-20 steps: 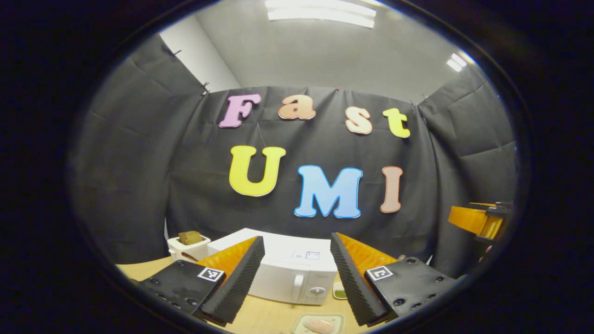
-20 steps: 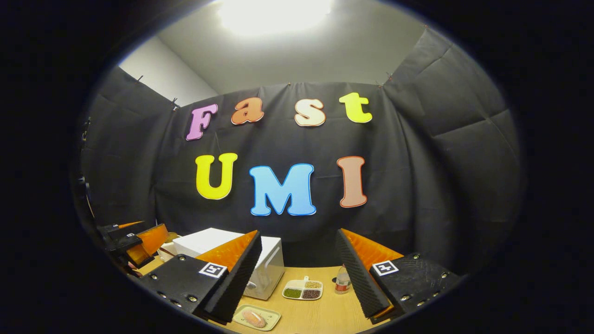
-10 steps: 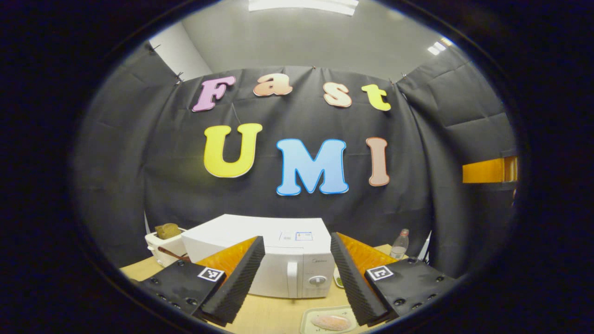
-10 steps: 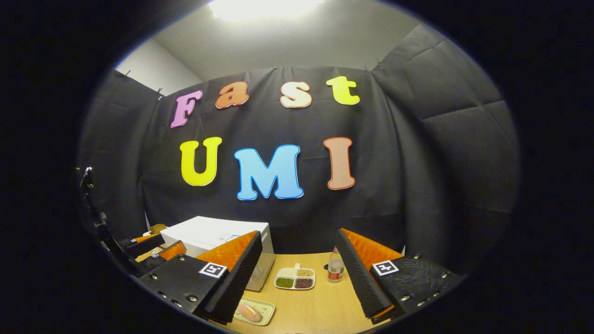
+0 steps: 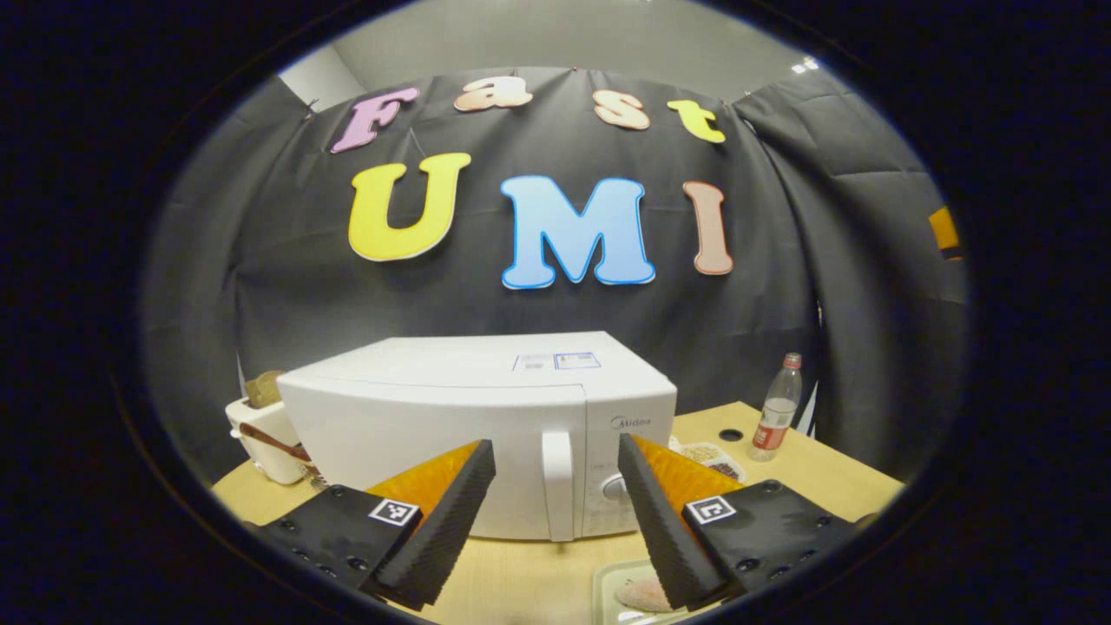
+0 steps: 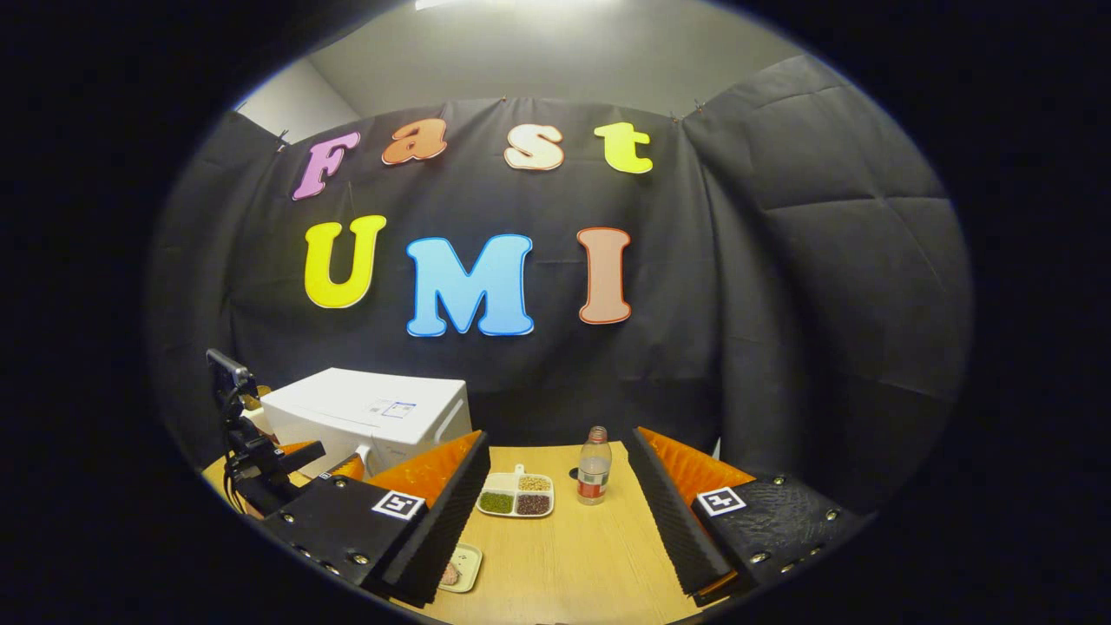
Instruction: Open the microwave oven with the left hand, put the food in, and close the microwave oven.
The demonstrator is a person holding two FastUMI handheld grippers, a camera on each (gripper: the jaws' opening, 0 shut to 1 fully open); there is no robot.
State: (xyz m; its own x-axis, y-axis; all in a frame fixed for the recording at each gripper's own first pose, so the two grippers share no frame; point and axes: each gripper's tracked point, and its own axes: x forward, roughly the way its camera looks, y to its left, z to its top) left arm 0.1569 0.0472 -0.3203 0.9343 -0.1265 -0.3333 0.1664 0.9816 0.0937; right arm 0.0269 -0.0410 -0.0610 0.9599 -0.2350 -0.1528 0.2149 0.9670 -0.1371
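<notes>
A white microwave oven (image 5: 477,425) sits on a wooden table (image 5: 521,582) with its door shut. Its upright door handle (image 5: 557,482) runs down the front, just left of the control dial (image 5: 614,488). The left gripper (image 5: 555,512) hangs in front of the microwave with its jaws spread wide and empty, and the handle lines up in the gap between them without touching either finger. The food (image 5: 644,595), a pale pinkish piece on a small tray (image 5: 608,590), lies on the table in front of the microwave, below the dial. In the right gripper view, the right gripper (image 6: 555,512) waits well to the right of the microwave, jaws also released and holding nothing, with a sectioned dish (image 6: 516,495) and a bottle (image 6: 594,477) between its fingers farther off. The step in hand looks like reaching for the handle. To do it well, the left gripper should advance straight until both fingers flank the handle, close firmly, then pull along the door's swing
</notes>
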